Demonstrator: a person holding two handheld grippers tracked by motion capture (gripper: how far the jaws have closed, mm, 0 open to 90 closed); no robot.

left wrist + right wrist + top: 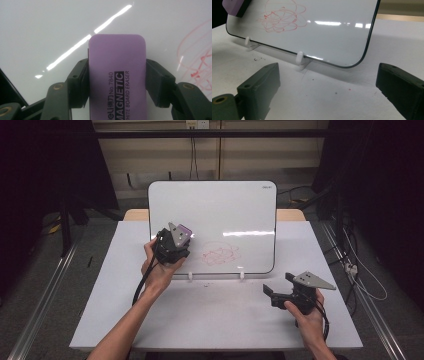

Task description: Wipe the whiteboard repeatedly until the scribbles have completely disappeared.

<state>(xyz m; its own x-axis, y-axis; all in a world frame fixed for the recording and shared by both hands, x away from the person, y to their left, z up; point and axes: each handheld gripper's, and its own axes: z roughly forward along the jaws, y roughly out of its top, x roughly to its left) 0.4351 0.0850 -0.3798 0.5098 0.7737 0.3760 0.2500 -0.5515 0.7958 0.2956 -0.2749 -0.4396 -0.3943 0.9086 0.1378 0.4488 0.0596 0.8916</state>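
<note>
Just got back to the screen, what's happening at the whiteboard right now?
The left hand-held gripper is shut on a purple magnetic board eraser and holds it up at the whiteboard, which stands propped on the table. A red scribble is on the board just to the right of the eraser, not yet wiped off. The right hand-held gripper is open with nothing between its jaws, low over the table in front of the board's lower right corner.

The room is dim and dark toward nine and three o'clock. Overhead light leaves streaks of glare on the whiteboard. The table is evenly lit, shadows soft. Close-up gripper views look slightly soft.
</note>
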